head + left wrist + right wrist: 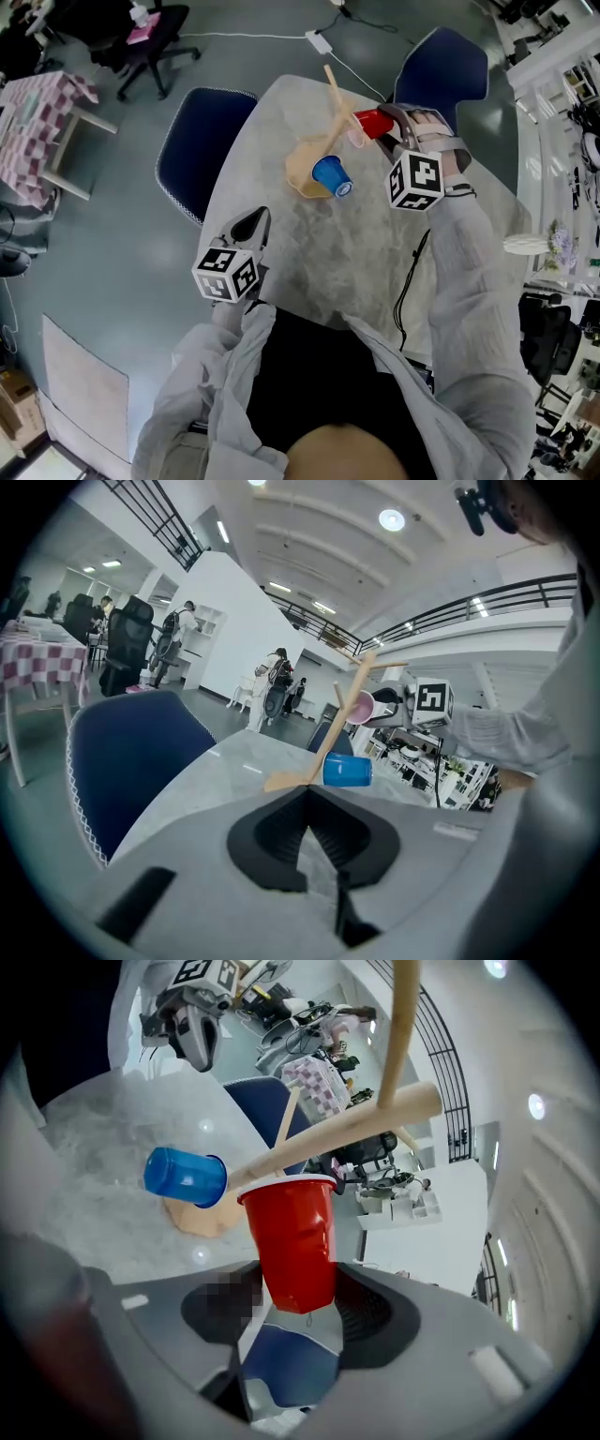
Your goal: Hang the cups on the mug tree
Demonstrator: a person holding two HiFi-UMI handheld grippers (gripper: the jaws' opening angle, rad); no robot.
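My right gripper point(302, 1290) clamps the red cup point(291, 1232), its mouth just by a peg of the mug tree point(330, 101) at the far side of the table point(281, 244). The blue cup point(331, 175) hangs on a lower peg. My left gripper point(309, 803) is closed and empty at the near left edge.

Grey table point(309, 253), blue chair point(202, 145) beside, checkered table point(33, 122) apart.

Right tongs point(382, 122) gripping red cup point(371, 123), blue cup point(330, 175) nearby
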